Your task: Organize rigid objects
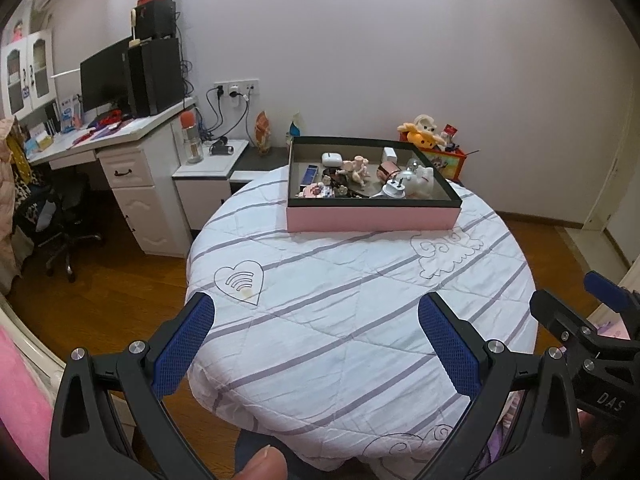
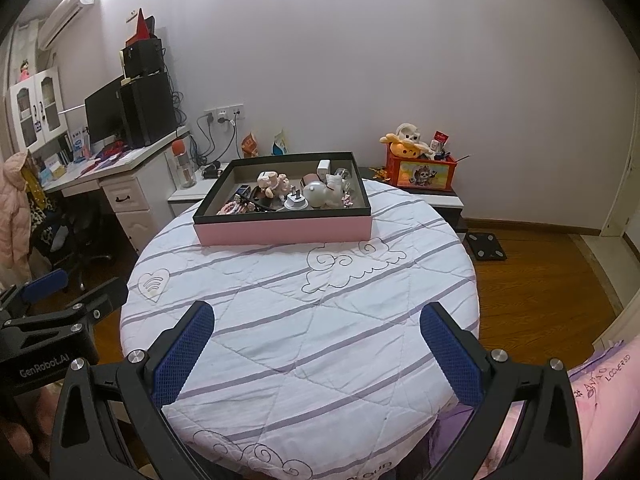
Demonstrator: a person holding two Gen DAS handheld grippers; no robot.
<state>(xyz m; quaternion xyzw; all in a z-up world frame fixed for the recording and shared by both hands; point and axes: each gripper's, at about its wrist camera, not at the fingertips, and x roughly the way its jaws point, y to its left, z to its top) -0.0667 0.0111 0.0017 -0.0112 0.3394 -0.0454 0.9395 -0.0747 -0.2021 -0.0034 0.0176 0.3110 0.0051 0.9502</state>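
**Left wrist view: tray of trinkets waits at the table's far side**

The left gripper (image 1: 316, 344) hangs spread and empty over the quilted table (image 1: 320, 320). The pink tray (image 1: 372, 218) holds small hard pieces, likely light, some breakable; a white plug (image 1: 394, 190) offers prongs to pinch.

Right wrist view: the right gripper (image 2: 318, 350) is likewise spread and empty. Only here, a scale (image 2: 486, 246) shows on the floor.

small items in the pink box (image 1: 372, 218) overlap, too tiny to identify.
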